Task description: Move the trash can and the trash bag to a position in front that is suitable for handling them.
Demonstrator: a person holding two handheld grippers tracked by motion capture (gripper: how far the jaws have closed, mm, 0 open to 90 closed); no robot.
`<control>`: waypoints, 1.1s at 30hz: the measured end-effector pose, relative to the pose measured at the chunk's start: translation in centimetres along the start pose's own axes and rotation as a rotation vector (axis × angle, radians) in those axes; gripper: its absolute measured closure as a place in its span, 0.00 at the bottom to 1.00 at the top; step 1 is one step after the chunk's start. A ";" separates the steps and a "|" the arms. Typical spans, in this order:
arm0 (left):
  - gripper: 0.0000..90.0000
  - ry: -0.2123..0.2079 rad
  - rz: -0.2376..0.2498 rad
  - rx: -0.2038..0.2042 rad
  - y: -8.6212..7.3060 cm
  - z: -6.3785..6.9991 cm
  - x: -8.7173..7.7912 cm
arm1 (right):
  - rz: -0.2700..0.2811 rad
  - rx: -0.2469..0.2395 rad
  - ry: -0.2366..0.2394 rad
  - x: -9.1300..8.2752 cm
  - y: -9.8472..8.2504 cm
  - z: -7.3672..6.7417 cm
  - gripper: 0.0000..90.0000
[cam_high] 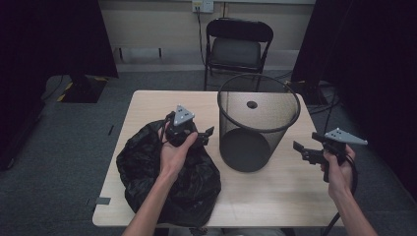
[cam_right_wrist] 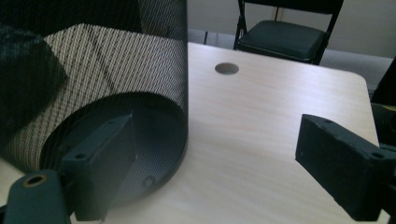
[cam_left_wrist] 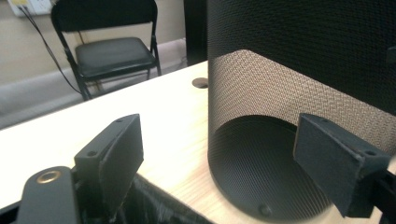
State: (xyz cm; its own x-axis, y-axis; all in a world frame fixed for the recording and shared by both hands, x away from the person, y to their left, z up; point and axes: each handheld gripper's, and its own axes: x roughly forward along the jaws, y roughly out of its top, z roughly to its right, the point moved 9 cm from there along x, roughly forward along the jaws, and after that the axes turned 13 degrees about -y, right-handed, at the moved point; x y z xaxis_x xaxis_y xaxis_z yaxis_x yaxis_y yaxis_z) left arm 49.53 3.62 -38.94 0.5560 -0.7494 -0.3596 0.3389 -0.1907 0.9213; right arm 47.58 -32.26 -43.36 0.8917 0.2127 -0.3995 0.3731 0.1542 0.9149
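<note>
At about 8 o'clock on the bench lies a crumpled black bag, spilling toward the near edge. The left tool hangs just above the bag's top, at its right-hand side, its jaws apart with nothing between them; the left gripper view shows a fold of bag just below them and the basket straight ahead.

At the centre, leaning toward 1 o'clock, stands the black mesh basket, upright and empty, its solid base resting on the bench. A round cable hole shows through the mesh behind it, and a folding chair stands off the bench at 12 o'clock.

At 3 o'clock the right tool is held off the surface, jaws wide and empty, pointing at the basket's lower wall; in the right gripper view that wall sits just beyond the left jaw.

My reading is that the bag is to line the basket. The risks: the slack plastic may slip out of a pinch that takes too little film; the light basket could tip or skid if either tool nudges its wall; and the overhanging bag could slide off the near edge when tugged.
</note>
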 end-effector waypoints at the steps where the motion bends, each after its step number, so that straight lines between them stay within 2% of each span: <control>1: 0.17 0.004 0.002 -0.014 0.1 -0.5 0.5 | 0.011 0.003 0.001 0.3 0.4 0.1 0.13; 3: 0.17 0.044 0.001 -0.014 0.4 -1.5 1.3 | 0.028 0.001 0.000 1.0 1.3 0.1 0.13; 7: 0.17 0.044 -0.003 -0.045 0.6 -2.4 2.5 | 0.055 0.008 -0.016 2.2 2.5 0.0 0.13; 8: 0.17 0.050 0.001 -0.057 0.8 -2.7 2.7 | 0.054 0.015 -0.045 3.3 3.2 0.1 0.13; 9: 0.17 0.065 0.035 -0.064 1.2 -3.1 3.2 | 0.062 0.017 -0.055 3.7 3.5 0.2 0.13; 11: 0.17 0.068 0.044 -0.066 1.2 -3.3 3.5 | 0.064 0.020 -0.068 4.2 3.6 0.2 0.13; 12: 0.17 0.081 0.037 -0.069 1.1 -3.5 3.7 | 0.054 0.026 -0.071 4.7 3.6 0.2 0.13; 15: 0.17 0.111 0.025 -0.072 0.3 -4.4 5.0 | 0.069 0.044 -0.069 5.6 4.0 -0.2 0.17; 18: 0.19 0.107 0.034 -0.079 0.2 -4.3 5.8 | 0.074 0.050 -0.071 5.9 4.0 -0.3 0.16; 21: 0.23 0.116 0.026 -0.065 0.1 -4.3 6.0 | 0.075 0.054 -0.072 6.0 3.9 -0.1 0.13; 24: 0.24 0.055 0.055 -0.102 -0.1 -4.4 6.3 | 0.083 0.059 -0.055 6.0 3.9 -0.2 0.18; 26: 0.30 0.024 0.079 -0.100 -0.2 -4.2 6.3 | 0.090 0.051 -0.037 5.8 3.9 -0.5 0.26; 27: 0.33 0.015 0.085 -0.095 -0.2 -4.1 6.3 | 0.095 0.039 -0.018 5.6 4.0 -0.7 0.33; 29: 0.40 0.001 0.087 -0.086 -0.3 -3.8 6.2 | 0.096 0.027 -0.004 5.4 3.9 -1.0 0.39; 31: 0.42 -0.028 0.085 -0.089 -0.5 -3.4 6.1 | 0.101 0.022 0.000 5.0 3.9 -1.1 0.40; 33: 0.44 -0.030 0.081 -0.080 -0.5 -3.1 5.9 | 0.102 0.021 0.007 4.8 3.7 -1.1 0.40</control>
State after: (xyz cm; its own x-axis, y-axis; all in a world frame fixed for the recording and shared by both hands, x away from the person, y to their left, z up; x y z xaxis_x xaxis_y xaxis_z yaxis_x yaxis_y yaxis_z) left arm 55.00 1.23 -42.00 0.5616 -0.7791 -0.2786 0.3541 -0.0780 0.9319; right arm 52.97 -29.65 -41.90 0.9236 0.2327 -0.3047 0.2859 0.1114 0.9517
